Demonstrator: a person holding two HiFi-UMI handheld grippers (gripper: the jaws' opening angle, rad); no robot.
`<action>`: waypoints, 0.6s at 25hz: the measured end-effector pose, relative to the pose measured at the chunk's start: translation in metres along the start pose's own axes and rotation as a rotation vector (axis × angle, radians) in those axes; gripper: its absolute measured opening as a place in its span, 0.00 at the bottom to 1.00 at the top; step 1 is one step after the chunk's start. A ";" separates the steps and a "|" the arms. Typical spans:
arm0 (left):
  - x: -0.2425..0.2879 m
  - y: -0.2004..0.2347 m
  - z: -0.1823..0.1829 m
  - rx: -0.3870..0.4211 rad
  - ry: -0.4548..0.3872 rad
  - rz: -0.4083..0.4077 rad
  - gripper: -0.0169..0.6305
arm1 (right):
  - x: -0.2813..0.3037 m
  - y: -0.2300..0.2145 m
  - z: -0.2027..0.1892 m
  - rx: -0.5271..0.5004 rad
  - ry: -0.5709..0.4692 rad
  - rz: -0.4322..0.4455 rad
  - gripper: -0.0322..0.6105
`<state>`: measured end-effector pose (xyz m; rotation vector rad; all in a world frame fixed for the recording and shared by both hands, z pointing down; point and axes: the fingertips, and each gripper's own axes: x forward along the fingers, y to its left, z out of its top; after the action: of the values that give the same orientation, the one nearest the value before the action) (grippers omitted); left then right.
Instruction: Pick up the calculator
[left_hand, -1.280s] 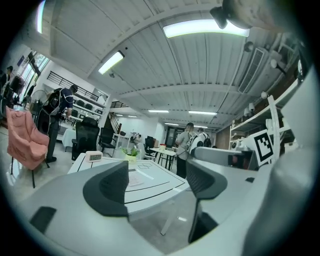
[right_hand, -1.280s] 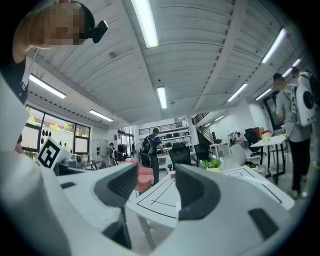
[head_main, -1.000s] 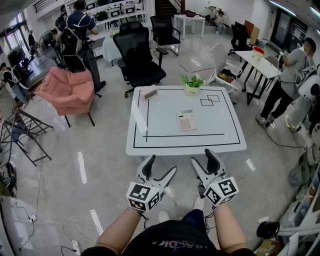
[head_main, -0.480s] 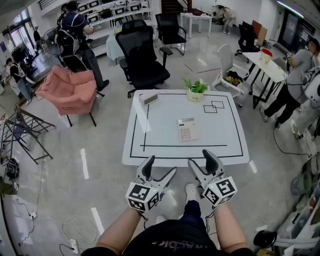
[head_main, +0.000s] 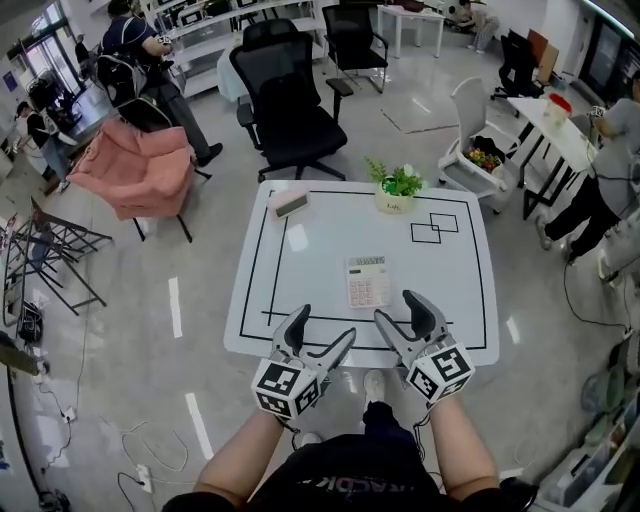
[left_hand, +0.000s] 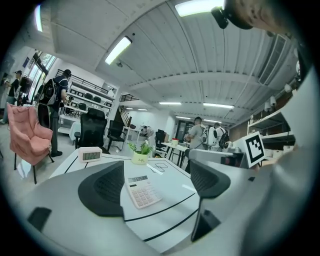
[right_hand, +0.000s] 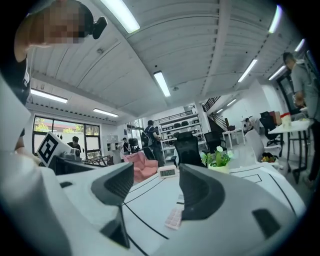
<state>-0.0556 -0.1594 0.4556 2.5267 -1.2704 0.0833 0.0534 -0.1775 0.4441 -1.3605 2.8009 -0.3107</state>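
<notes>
— Anything legible on your feed?
— Little. I see a dark row of digits on the clock (left_hand: 90, 155) display and another on the calculator (left_hand: 142, 190) screen, but I can't make out either number. The plant pot (left_hand: 139, 158) carries a small print, too tiny for me.
— And the cubes?
— Their square markers (head_main: 284, 388) are black-and-white patterns, no letters. The print on the dark shirt (head_main: 335, 487) is upside down and unreadable.

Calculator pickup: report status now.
Left claw open, just been opening, empty; right claw open, empty. Calculator flat on the table, ahead of both, untouched. Clock and plant at the far edge, path clear.
</notes>
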 end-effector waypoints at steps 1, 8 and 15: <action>0.009 0.003 0.001 -0.003 0.004 0.006 0.65 | 0.006 -0.009 -0.002 0.004 0.010 0.007 0.47; 0.065 0.019 -0.002 -0.030 0.036 0.056 0.65 | 0.048 -0.068 -0.022 0.037 0.089 0.063 0.47; 0.098 0.033 -0.015 -0.090 0.065 0.129 0.65 | 0.087 -0.110 -0.047 0.046 0.181 0.140 0.47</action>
<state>-0.0211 -0.2491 0.4967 2.3463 -1.3785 0.1331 0.0797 -0.3036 0.5165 -1.1744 2.9940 -0.5146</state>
